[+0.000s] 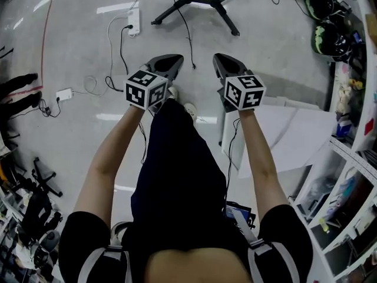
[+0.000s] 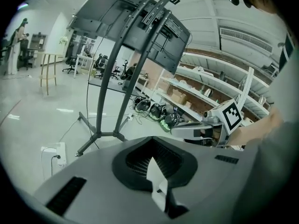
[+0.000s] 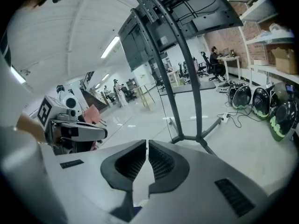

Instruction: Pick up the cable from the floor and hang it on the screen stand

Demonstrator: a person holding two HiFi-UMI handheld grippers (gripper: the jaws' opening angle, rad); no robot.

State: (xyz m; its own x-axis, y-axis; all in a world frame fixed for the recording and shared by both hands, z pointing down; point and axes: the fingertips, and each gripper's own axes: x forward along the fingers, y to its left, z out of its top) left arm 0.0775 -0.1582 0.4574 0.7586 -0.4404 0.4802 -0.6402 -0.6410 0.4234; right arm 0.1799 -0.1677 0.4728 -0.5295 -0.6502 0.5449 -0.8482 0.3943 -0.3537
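In the head view both grippers are held out side by side above the floor. My left gripper (image 1: 177,59) is shut and empty, and so is my right gripper (image 1: 217,58). A thin black cable (image 1: 187,35) runs from the screen stand's base (image 1: 194,2) down to a loose end on the floor just ahead of the jaws. The left gripper view shows my own shut jaws (image 2: 152,161), the tall stand (image 2: 117,87) with its dark screen (image 2: 133,20), and a cable (image 2: 87,78) hanging from it. The stand (image 3: 187,87) also rises ahead of the right gripper (image 3: 147,146).
A white power strip (image 1: 134,21) with a black lead (image 1: 122,52) lies left of the stand. A white adapter (image 1: 63,93) sits at far left. Shelving (image 1: 353,175) and helmets (image 1: 330,37) line the right side, and a white board (image 1: 288,128) lies near my right arm.
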